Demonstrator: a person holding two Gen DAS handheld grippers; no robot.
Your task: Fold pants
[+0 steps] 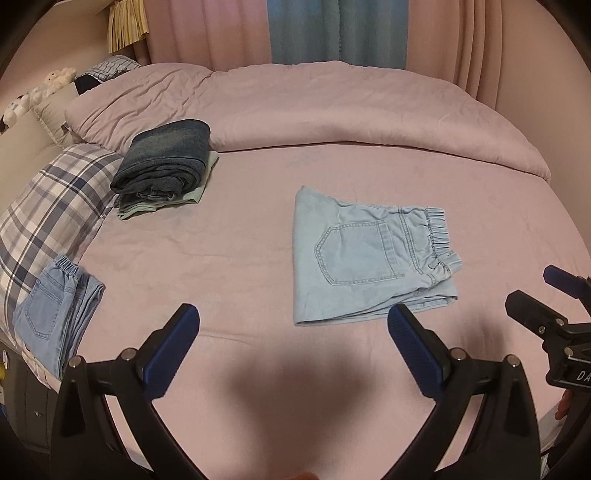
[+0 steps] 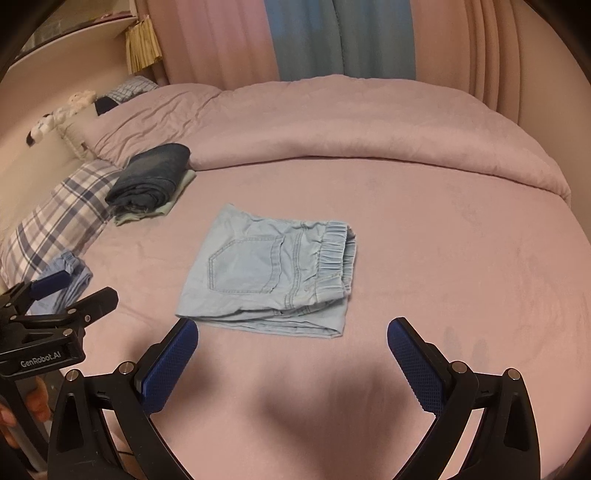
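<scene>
Now: folded pants on the bed, both grippers open and empty

Centrally on the pink bed sheet point(image 1: 258, 266) lie the light blue pants point(image 1: 365, 258), folded into a flat square, back pocket up, elastic waistband toward 3 o'clock. Nothing lies on them or blocks them.

At 10 o'clock from the pants, well apart, sits a stack of folded clothes point(image 1: 162, 166): dark jeans on top of a pale green piece. At 8 o'clock, another pair of blue jeans point(image 1: 55, 314) hangs at the bed's edge, resting on a plaid pillow point(image 1: 55, 199). A rolled-back pink duvet point(image 1: 332, 110) runs along 12 o'clock, with curtains point(image 1: 314, 29) behind it.

I count three lots of clothes in all.

The left gripper point(image 1: 293, 325) has its jaws spread wide, holding nothing, just short of the pants' near edge. The right gripper point(image 2: 291, 339) is likewise wide and empty. No containers show.
</scene>
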